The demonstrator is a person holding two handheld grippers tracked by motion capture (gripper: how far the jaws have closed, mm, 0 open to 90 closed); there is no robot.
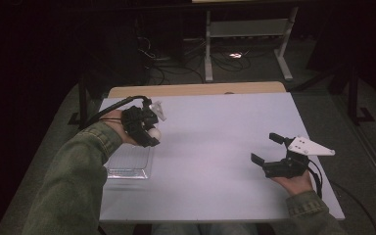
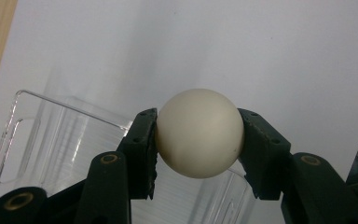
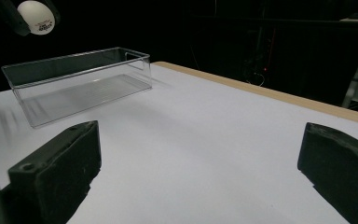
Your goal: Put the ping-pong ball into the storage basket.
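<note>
— Two grippers are working here, but which one is carrying anything?

— The left gripper (image 1: 149,133) is. Its jaws are closing on a white ball (image 2: 199,133), one pad pressing each side, and it is holding the ball up in the air at the near-left part of the table (image 1: 215,147). The right gripper (image 1: 270,148) is resting low over the right side with its jaws standing wide apart, gripping nothing.

— Where is the ball going, would you say?

— Judging by the layout, into the clear plastic bin (image 1: 129,162) lying just below and beside the left gripper. That looks like the step in hand.

— How should it be done well?

— I would be centring the ball over the bin's floor rather than its rim, lowering it inside the walls, and only then easing the jaws apart. A smooth round ball is likely to bounce or roll if it is dropping from high up.

— What is each camera adding?

— The left gripper view is showing the grip itself: the pads are meeting the ball near its widest part, with the bin's wall and handle slot behind. The right gripper view is giving the side-on height, the ball (image 3: 36,16) hanging clearly above the bin's (image 3: 81,79) rim, with dark print on it. The high view is showing both hands and the spacing between them.
</note>
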